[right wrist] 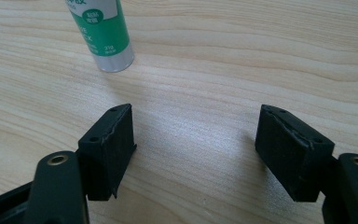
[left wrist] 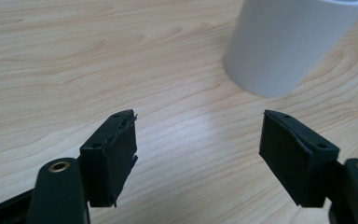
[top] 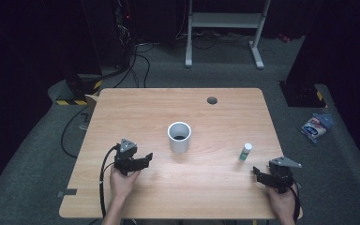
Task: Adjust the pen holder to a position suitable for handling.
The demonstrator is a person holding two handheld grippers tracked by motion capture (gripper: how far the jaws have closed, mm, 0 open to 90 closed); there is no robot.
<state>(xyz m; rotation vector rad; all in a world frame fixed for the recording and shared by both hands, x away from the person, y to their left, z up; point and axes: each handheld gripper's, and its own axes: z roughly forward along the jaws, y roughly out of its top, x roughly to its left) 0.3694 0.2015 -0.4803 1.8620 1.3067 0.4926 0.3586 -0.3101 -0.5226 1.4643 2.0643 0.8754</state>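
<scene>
A white cylindrical cup [top: 179, 136] stands upright near the middle of the wooden table [top: 136, 108], with a dark inside. In the left gripper view the cup [left wrist: 284, 44] rises ahead and to the right of the jaws. My left gripper [top: 146, 158] is open, left of the cup, with nothing between its jaws [left wrist: 198, 140]. A small glue stick [top: 245, 152] with a green label and white cap stands upright to the right. My right gripper [top: 258, 172] is open just below and right of it; in its own view the glue stick [right wrist: 105, 32] stands ahead to the left of the gripper [right wrist: 195, 135].
A round cable hole [top: 212, 100] sits near the table's far edge. On the floor lie a packet [top: 317, 126] at the right, cables [top: 75, 126] at the left, and a white metal frame [top: 225, 28] beyond the table.
</scene>
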